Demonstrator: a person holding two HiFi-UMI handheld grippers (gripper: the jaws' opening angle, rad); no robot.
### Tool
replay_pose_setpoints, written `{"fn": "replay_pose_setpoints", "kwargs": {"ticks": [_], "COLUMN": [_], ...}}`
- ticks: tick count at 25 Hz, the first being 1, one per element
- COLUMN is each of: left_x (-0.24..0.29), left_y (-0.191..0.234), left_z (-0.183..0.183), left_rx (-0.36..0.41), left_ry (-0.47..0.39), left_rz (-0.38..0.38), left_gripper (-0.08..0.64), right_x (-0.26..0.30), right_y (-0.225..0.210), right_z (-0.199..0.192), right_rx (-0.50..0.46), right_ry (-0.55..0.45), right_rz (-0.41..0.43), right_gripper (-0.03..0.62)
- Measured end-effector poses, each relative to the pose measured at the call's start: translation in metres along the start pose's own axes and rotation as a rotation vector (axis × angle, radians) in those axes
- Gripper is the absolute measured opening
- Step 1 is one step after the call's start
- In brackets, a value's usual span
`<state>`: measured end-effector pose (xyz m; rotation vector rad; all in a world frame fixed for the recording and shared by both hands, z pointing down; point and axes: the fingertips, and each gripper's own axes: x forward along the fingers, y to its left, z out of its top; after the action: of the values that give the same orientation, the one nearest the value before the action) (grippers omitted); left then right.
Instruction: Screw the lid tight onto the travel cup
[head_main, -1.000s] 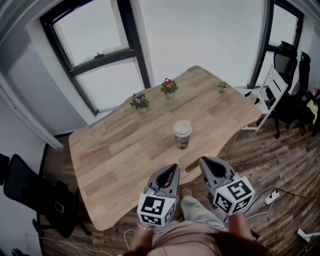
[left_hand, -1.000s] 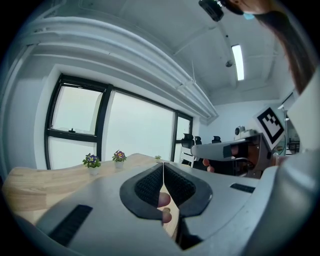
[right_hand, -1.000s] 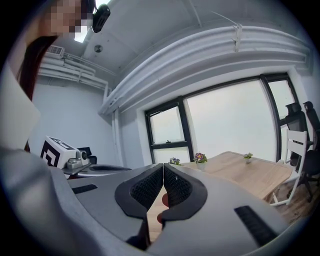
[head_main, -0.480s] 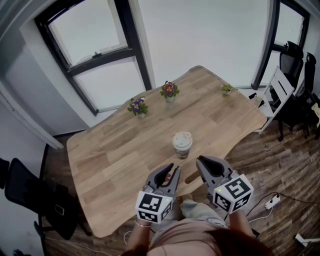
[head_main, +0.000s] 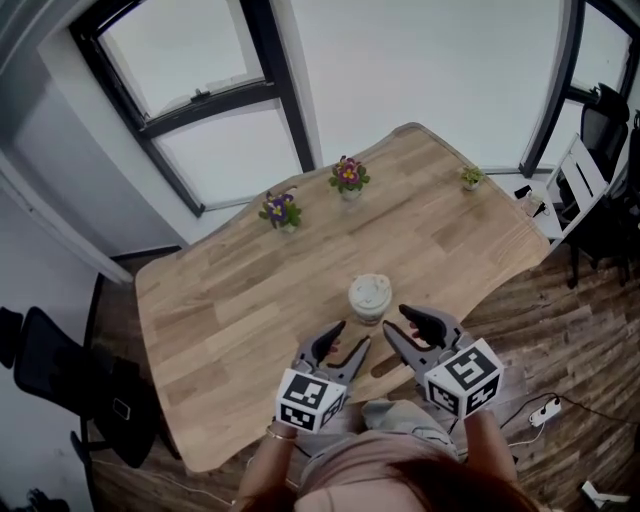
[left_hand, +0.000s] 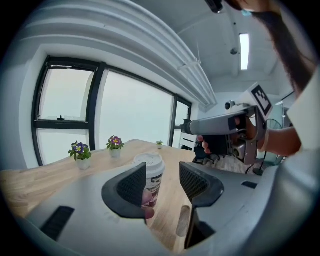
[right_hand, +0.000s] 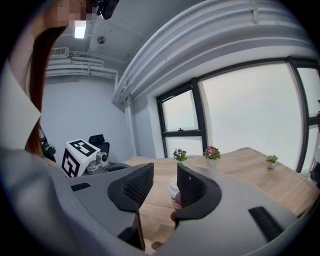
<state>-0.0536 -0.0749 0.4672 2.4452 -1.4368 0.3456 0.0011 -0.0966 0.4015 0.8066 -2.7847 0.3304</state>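
My left gripper (head_main: 348, 336), right gripper (head_main: 397, 320): jaws just opening, empty | risk: off-centre grip may tip white-lidded paper travel cup (head_main: 370, 298)

Obstructed detail: travel cup (left_hand: 152, 172)
Left gripper view: left claw (left_hand: 162, 181) hides the cup's left side. Right gripper view: right claw (right_hand: 162, 187) hides most of the cup. Cup print: too small to read.

Here's my white travel cup (left_hand: 152, 185) with its pink-and-dark printed band, standing upright on the light wooden desk (head_main: 230, 290), close to the near edge in front of me, about midway along. Its white domed lid (head_main: 370, 294) sits level on top.
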Motion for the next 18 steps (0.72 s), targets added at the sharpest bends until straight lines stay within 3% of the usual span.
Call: {"fn": "replay_pose_setpoints", "kwargs": {"ticks": [9, 18], "left_x": [0.036, 0.071], "left_y": [0.022, 0.040], "left_z": [-0.036, -0.069], "left_rx": [0.022, 0.035], "left_ry": [0.078, 0.170], "left_rz": [-0.022, -0.051], "left_gripper": [0.272, 0.321], "right_x": [0.036, 0.068], "right_y": [-0.013, -0.036], "right_z": [-0.021, -0.043], "right_rx": [-0.088, -0.101], "right_ry": [0.096, 0.163], "right_rz": [0.103, 0.189], "right_gripper": [0.254, 0.327]}}
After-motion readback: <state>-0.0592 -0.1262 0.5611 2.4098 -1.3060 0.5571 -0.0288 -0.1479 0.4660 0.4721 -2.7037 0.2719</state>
